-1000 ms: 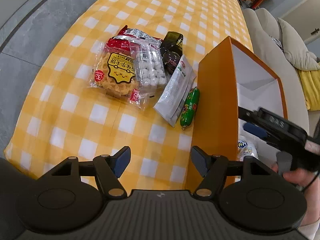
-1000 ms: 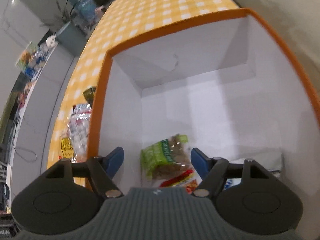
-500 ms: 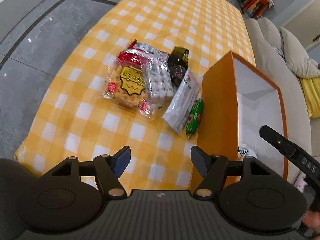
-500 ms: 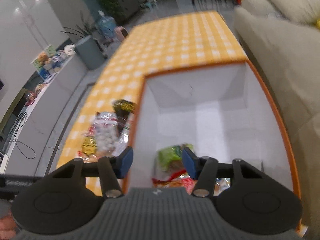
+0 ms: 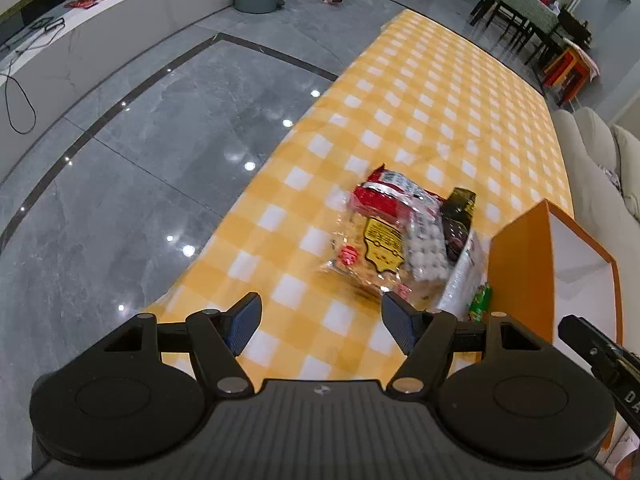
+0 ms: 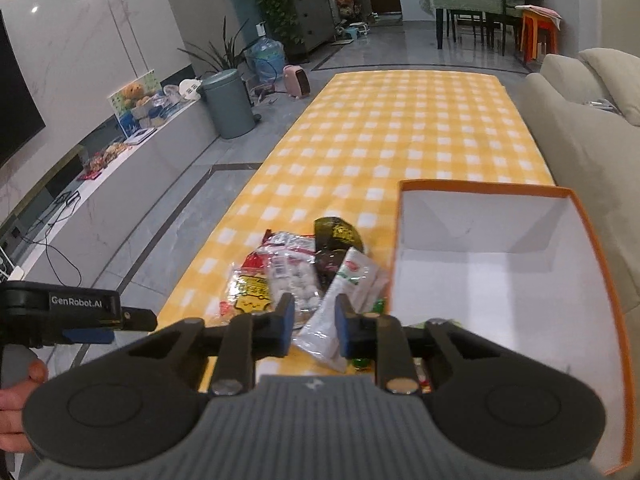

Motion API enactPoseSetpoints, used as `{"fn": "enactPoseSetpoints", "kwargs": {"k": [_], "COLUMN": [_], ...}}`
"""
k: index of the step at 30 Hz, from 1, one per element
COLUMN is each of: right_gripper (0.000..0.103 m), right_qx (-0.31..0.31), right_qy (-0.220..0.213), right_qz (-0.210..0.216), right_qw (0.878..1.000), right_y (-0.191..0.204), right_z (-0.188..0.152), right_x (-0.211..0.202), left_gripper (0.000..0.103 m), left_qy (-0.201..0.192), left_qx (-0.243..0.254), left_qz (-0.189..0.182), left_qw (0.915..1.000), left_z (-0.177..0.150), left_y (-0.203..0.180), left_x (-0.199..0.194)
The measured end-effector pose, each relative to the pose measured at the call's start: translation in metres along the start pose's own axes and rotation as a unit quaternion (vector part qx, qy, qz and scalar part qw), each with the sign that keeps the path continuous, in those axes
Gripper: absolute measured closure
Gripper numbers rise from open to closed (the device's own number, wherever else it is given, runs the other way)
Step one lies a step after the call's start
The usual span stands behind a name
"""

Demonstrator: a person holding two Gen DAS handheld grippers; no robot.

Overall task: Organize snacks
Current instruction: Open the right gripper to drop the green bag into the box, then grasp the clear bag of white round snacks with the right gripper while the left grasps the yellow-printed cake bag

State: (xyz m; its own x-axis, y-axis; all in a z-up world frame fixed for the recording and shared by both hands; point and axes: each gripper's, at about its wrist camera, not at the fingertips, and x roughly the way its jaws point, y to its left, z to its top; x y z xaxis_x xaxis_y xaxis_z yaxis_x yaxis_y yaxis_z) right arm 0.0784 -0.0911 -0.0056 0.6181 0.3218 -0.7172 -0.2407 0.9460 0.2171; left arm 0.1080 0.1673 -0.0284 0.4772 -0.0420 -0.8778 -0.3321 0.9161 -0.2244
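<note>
Checked tablecloth (image 6: 400,128); "GenRobot.AI" on left tongs (image 6: 132,320).

Checked table (image 5: 440,92) bears snack packets (image 5: 400,248), orange box (image 5: 520,272).

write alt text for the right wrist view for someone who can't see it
The right gripper, nearly shut and holding nothing, hangs above a pile of snack packets on a yellow checked tablecloth. An open orange box with white inside walls stands just right of the pile. The left gripper pokes in from the left edge, with a living room behind.
</note>
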Motion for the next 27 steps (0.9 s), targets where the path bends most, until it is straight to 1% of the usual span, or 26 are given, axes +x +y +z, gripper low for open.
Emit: {"fn": "enactPoseSetpoints", "kwargs": {"k": [3, 5, 7, 9, 10, 11, 12, 13, 15, 17, 18, 19, 21, 24, 26, 27], "right_gripper": [0.088, 0.088, 0.087, 0.083, 0.075, 0.069, 0.069, 0.069, 0.065, 0.053, 0.051, 0.049, 0.049, 0.048, 0.041, 0.040], "right_qx": [-0.007, -0.010, -0.019, -0.024, -0.023, -0.019, -0.015, -0.014, -0.015, -0.015, -0.014, -0.015, -0.018, -0.018, -0.015, -0.014], "right_qy": [0.005, 0.016, 0.022, 0.031, 0.037, 0.047, 0.057, 0.066, 0.078, 0.089, 0.096, 0.103, 0.117, 0.134, 0.145, 0.148], "right_qz": [-0.002, 0.001, 0.003, -0.002, -0.005, -0.007, -0.006, -0.004, -0.002, -0.002, -0.002, -0.003, -0.003, -0.016, -0.016, -0.014], "right_qw": [1.000, 1.000, 1.000, 0.999, 0.999, 0.999, 0.998, 0.998, 0.997, 0.996, 0.995, 0.995, 0.993, 0.991, 0.989, 0.989], "right_y": [0.014, 0.021, 0.027, 0.030, 0.030, 0.030, 0.028, 0.026, 0.024, 0.023, 0.022, 0.022, 0.023, 0.024, 0.024, 0.024], "right_z": [-0.001, -0.001, -0.001, 0.001, 0.004, 0.006, 0.007, 0.010, 0.015, 0.020, 0.023, 0.025, 0.029, 0.032, 0.033, 0.033], "right_x": [0.016, 0.029, 0.042, 0.059, 0.069, 0.079, 0.088, 0.096, 0.112, 0.128, 0.137, 0.147, 0.165, 0.188, 0.200, 0.204], "left_gripper": [0.022, 0.022, 0.022, 0.022, 0.022, 0.022, 0.022, 0.022, 0.022, 0.022, 0.022, 0.022, 0.022, 0.022, 0.022, 0.022], "left_qy": [0.009, 0.017, 0.013, 0.006, 0.009, 0.011, 0.012, 0.018, 0.030, 0.041, 0.045, 0.047, 0.050, 0.058, 0.066, 0.070], "left_qx": [-0.019, -0.016, -0.015, -0.022, -0.030, -0.038, -0.044, -0.046, -0.050, -0.057, -0.058, -0.058, -0.056, -0.061, -0.063, -0.060], "left_qz": [-0.025, -0.040, -0.055, -0.070, -0.072, -0.078, -0.090, -0.094, -0.090, -0.081, -0.079, -0.080, -0.082, -0.091, -0.096, -0.094], "left_qw": [0.9995, 0.9989, 0.9983, 0.9973, 0.9969, 0.9962, 0.9949, 0.9943, 0.9942, 0.9943, 0.9942, 0.9941, 0.9938, 0.9922, 0.9912, 0.9912], "left_z": [0.007, 0.014, 0.026, 0.032, 0.034, 0.036, 0.037, 0.038, 0.039, 0.039, 0.040, 0.040, 0.041, 0.042, 0.043, 0.043], "left_y": [0.012, 0.014, 0.015, 0.016, 0.018, 0.020, 0.022, 0.024, 0.028, 0.034, 0.037, 0.040, 0.047, 0.055, 0.057, 0.057], "left_x": [0.015, 0.025, 0.035, 0.046, 0.052, 0.058, 0.067, 0.074, 0.087, 0.098, 0.102, 0.103, 0.106, 0.113, 0.117, 0.118]}}
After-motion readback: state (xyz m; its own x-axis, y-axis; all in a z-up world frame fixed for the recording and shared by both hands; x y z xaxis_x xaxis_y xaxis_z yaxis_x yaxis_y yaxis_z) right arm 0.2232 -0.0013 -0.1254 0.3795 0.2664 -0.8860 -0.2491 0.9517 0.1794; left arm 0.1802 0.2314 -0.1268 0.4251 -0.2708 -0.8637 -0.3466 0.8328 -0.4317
